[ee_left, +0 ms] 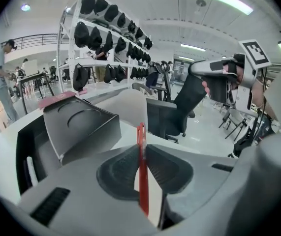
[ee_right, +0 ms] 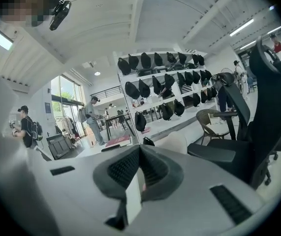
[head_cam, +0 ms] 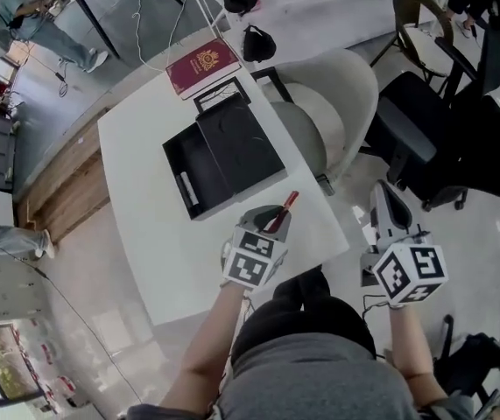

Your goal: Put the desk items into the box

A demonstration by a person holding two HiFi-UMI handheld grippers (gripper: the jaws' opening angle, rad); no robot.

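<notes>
My left gripper [head_cam: 278, 219] is shut on a red pen [head_cam: 285, 206], which sticks out past the jaw tips above the near right part of the white table [head_cam: 158, 252]. In the left gripper view the red pen [ee_left: 141, 166] stands upright, pinched between the two pads. The open black box [head_cam: 193, 180] lies ahead of it on the table, its lid [head_cam: 242, 143] folded out to the right. A white stick-like item [head_cam: 186, 190] lies in the box. My right gripper [head_cam: 388, 199] hangs over the floor to the table's right, jaws shut and empty [ee_right: 139, 150].
A dark red book [head_cam: 203, 66] and a flat black frame [head_cam: 221, 94] lie at the table's far end. A beige chair [head_cam: 333, 103] stands against the table's right side, black office chairs [head_cam: 425, 143] beyond it. People stand far off [head_cam: 35, 16].
</notes>
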